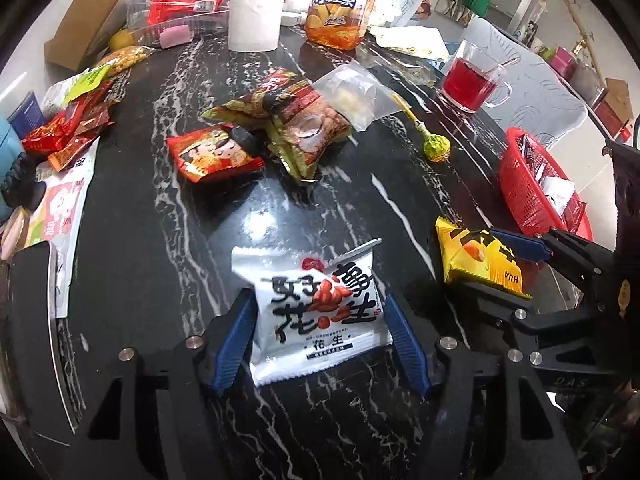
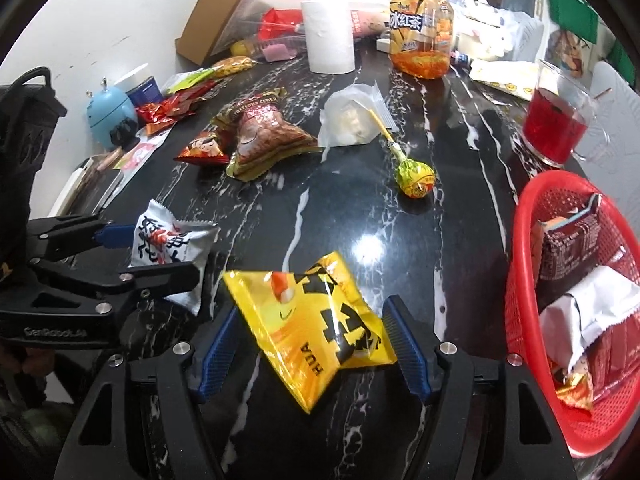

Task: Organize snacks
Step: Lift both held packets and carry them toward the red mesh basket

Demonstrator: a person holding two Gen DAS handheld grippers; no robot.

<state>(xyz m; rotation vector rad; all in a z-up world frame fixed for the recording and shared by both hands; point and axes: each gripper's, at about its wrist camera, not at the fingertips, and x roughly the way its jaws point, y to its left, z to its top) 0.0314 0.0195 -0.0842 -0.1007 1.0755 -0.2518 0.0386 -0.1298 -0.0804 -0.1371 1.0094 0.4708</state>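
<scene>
A white peanut packet (image 1: 316, 312) lies on the black marble table (image 1: 248, 220) between the blue pads of my left gripper (image 1: 318, 300); the pads stand close to its side edges without squeezing it. A yellow packet (image 2: 320, 328) lies tilted between the pads of my right gripper (image 2: 311, 307), with a gap showing on its left side. Both grippers are open and sit side by side: the right gripper (image 1: 480, 260) is at the right of the left wrist view, the left gripper (image 2: 156, 254) at the left of the right wrist view. A red basket (image 2: 516, 240) holding several packets stands at the right.
Mid-table lie a red cartoon packet (image 1: 212, 156), a brown nut bag (image 1: 292, 116), a clear bag (image 1: 356, 92) and a green lollipop (image 2: 416, 178). A glass of red drink (image 2: 556, 124), an iced tea bottle (image 2: 420, 28), a paper roll (image 2: 328, 36) and a cardboard box (image 2: 216, 12) stand behind.
</scene>
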